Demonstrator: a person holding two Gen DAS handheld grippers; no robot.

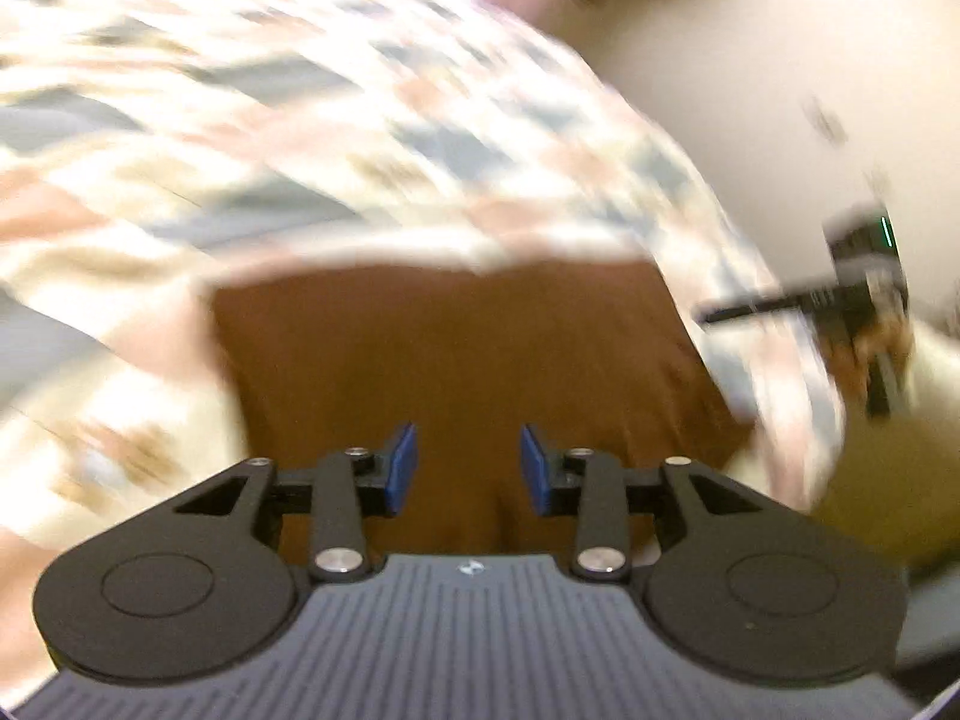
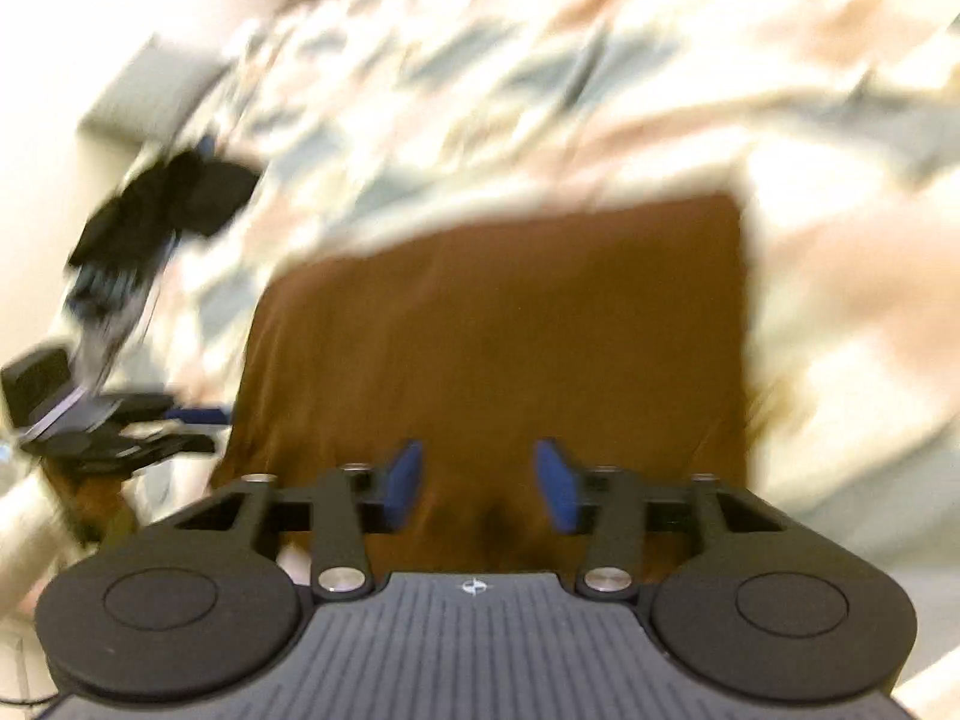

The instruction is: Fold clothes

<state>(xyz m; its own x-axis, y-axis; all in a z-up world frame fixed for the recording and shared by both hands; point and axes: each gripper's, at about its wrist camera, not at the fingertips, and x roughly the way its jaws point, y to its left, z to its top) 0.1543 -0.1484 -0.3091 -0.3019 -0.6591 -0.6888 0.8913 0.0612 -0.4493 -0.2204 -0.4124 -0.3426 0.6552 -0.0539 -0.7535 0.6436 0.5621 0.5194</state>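
Left wrist view: I look down past my left gripper [image 1: 468,468] onto a brown cloth [image 1: 456,348], all of it blurred.
Left jaws: apart, blue pads [image 1: 401,468] clear of each other, nothing between them; the cloth lies below the gap.
Brown cloth: folded flat into a rough rectangle on a bed cover [image 1: 252,120] patterned in cream, pink and grey.
Right wrist view: my right gripper [image 2: 480,483] hangs over the same cloth [image 2: 498,330], near its closest edge.
Right jaws: apart, holding nothing.
Other gripper: each camera catches the other one at the frame's side, the right [image 1: 864,294] beyond the cloth's right edge, the left [image 2: 120,426] beside its left edge.
Surroundings: pale wall [image 1: 750,60] past the bed.
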